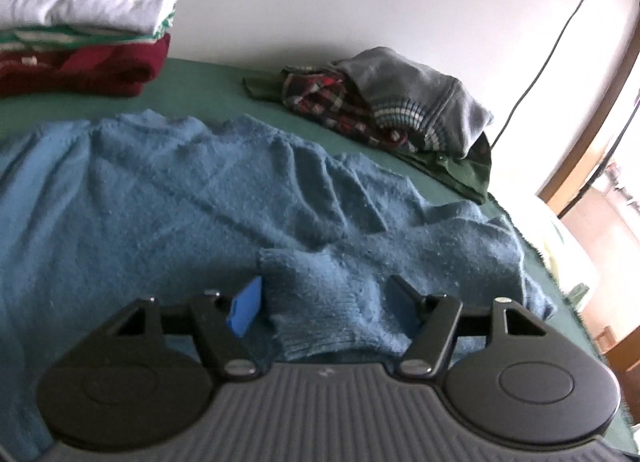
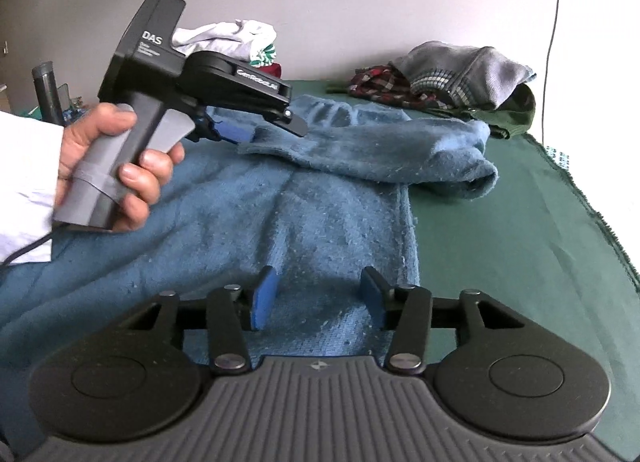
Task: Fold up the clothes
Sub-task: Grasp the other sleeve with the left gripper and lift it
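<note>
My left claw open astride blue sweater sleeve cuff; right claw open over sweater body. Folded stack far left done; unfolded pile ahead-right remains.

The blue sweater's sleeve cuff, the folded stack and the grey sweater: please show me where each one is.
sleeve cuff (image 1: pixel 320 302), left wrist view, ribbed end between the open fingers.
folded stack (image 1: pixel 80 22), left wrist view, white top garment.
grey sweater (image 2: pixel 468 66), right wrist view, body above its striped band.
</note>
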A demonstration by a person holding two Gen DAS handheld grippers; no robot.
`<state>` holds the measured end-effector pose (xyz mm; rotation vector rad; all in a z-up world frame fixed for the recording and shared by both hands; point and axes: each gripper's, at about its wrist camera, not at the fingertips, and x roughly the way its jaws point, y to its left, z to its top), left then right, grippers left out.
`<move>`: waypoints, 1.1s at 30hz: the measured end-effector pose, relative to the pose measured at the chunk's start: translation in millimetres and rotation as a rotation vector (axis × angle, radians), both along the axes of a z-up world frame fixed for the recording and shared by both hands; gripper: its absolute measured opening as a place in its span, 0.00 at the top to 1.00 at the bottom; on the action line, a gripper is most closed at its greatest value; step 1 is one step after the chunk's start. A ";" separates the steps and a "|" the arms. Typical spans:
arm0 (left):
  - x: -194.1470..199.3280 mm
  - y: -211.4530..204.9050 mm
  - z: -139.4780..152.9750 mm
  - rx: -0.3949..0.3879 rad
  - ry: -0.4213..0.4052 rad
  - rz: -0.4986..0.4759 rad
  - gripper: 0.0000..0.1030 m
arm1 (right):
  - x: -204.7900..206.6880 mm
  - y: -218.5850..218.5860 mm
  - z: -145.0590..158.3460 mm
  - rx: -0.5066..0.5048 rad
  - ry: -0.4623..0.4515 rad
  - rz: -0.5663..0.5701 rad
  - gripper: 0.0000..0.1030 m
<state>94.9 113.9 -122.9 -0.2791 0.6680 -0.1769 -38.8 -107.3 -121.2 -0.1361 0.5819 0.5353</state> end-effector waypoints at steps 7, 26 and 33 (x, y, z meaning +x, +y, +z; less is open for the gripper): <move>-3.4 -24.1 4.3 0.115 -0.002 0.019 0.88 | -2.1 1.5 0.1 0.002 0.001 0.018 0.38; 15.3 41.8 139.7 0.339 -0.271 0.117 0.91 | -5.9 -7.5 11.3 0.023 0.038 -0.014 0.40; 2.0 98.8 143.3 0.382 -0.232 0.198 0.91 | -24.4 -38.6 28.2 -0.009 0.063 -0.169 0.40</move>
